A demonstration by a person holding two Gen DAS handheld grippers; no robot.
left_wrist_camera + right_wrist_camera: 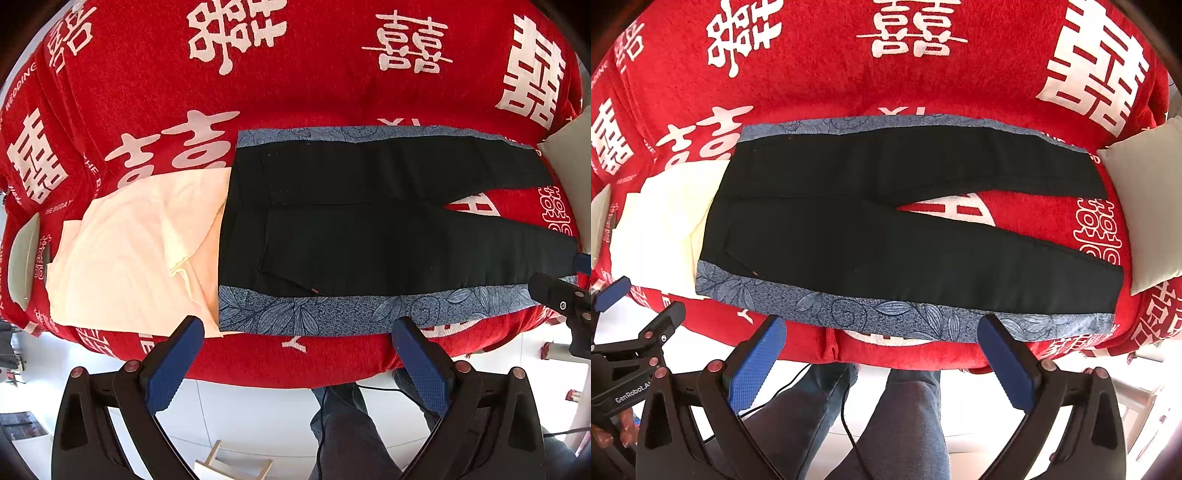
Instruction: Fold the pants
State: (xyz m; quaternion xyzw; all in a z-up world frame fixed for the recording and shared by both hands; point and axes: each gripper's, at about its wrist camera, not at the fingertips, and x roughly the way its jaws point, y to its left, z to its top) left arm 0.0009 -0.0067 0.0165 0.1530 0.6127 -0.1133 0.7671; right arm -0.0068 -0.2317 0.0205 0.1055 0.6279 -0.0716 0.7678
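- Clearly laid out for folding: pants (369,214) spread flat on a red cover (295,74), waist toward the left, both legs running right with a narrow wedge of cover showing between them.
- Black with blue leaf-print side stripes; near stripe along the front edge, just ahead of both tools.
- Left tongs (297,354) wide apart, holding nothing, hovering off the near edge by the waist end — probably placed to take that corner.
- Right tongs (882,352) likewise wide apart and empty, facing the near leg, well placed for the cuff end.
- Cream cloth (140,251) tucked partly under the waistband; pale cushion (1145,206) just beside the cuffs.
- Folding not yet begun, by the look of it.
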